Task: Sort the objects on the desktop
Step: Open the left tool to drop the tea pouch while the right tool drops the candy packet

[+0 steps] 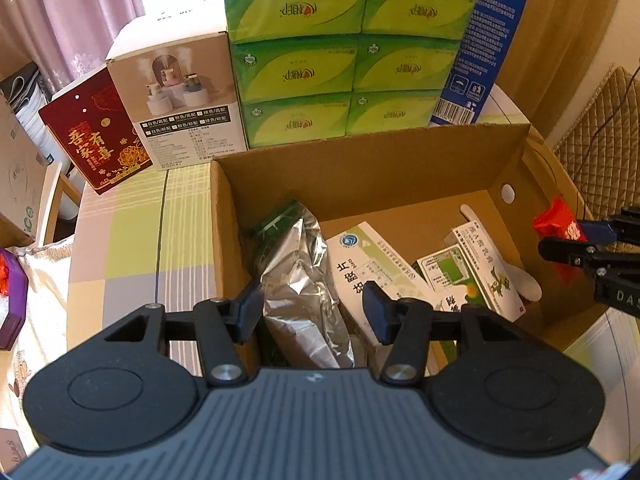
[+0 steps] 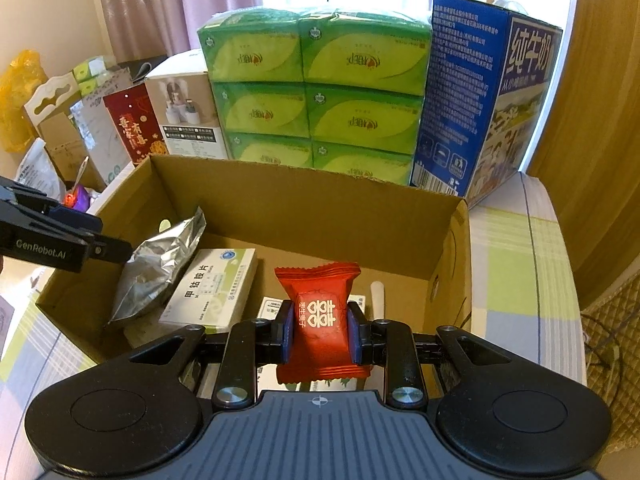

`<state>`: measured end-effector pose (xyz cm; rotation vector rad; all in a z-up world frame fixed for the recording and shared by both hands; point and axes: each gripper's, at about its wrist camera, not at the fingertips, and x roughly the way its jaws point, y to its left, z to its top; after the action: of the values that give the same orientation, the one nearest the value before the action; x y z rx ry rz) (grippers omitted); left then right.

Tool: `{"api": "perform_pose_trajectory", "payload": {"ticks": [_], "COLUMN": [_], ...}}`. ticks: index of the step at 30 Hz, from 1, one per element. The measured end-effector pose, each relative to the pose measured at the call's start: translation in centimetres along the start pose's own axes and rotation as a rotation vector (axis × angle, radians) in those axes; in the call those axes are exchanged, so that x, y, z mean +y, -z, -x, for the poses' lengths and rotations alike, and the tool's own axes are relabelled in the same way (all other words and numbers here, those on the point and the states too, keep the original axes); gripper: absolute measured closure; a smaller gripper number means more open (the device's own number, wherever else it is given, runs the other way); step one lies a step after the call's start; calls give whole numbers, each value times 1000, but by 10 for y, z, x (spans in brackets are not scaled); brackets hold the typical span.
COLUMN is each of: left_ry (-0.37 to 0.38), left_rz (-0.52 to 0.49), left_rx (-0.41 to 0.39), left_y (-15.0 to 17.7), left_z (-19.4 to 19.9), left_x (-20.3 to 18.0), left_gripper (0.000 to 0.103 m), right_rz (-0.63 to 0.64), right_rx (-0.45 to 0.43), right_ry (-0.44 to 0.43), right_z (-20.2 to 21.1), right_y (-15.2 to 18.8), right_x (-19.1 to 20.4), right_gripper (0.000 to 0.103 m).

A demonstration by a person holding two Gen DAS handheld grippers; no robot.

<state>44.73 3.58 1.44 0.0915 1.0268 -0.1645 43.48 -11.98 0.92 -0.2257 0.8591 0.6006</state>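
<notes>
An open cardboard box [image 1: 360, 168] [image 2: 304, 200] stands on the table. Inside lie a silver foil bag [image 1: 304, 280] [image 2: 160, 264], a white medicine box [image 1: 372, 272] [image 2: 216, 288], smaller green-and-white medicine boxes [image 1: 480, 276] and a white spoon [image 1: 520, 280]. My right gripper [image 2: 320, 334] is shut on a red candy packet [image 2: 318, 312] [image 1: 558, 224], held over the box's near right part. My left gripper [image 1: 314, 310] is open above the foil bag, its fingers apart with nothing between them. In the right wrist view the left gripper [image 2: 92, 236] hangs over the box's left wall.
Behind the box stand stacked green tissue packs [image 1: 348, 52] [image 2: 316, 88], a blue milk carton [image 1: 480, 48] [image 2: 480, 92], a white humidifier box [image 1: 180, 96] and a red gift box [image 1: 92, 132]. The checked tablecloth [image 1: 132, 240] [image 2: 516, 280] shows on both sides.
</notes>
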Motion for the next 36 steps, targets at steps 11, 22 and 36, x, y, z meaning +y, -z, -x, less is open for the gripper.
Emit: {"api": "perform_pose_trajectory", "payload": {"ticks": [11,22,36], "left_ry": [2,2,-16], "left_rz": [-21,-38,-49], "left_rx": [7,8,-19], "left_y": [6,13,17], "left_z": [2,8,43], "left_x": [-3,-11,-22], "left_gripper": [52,48,29], "right_rz": [-66,-68,-52], "right_rx": [-7,-21,-55], "right_ry": [9,5,8], "right_z": [-7,6,46], "right_y": [-2,5,3], "right_x": [-3,-3,6], "right_gripper": [58,43,32]}}
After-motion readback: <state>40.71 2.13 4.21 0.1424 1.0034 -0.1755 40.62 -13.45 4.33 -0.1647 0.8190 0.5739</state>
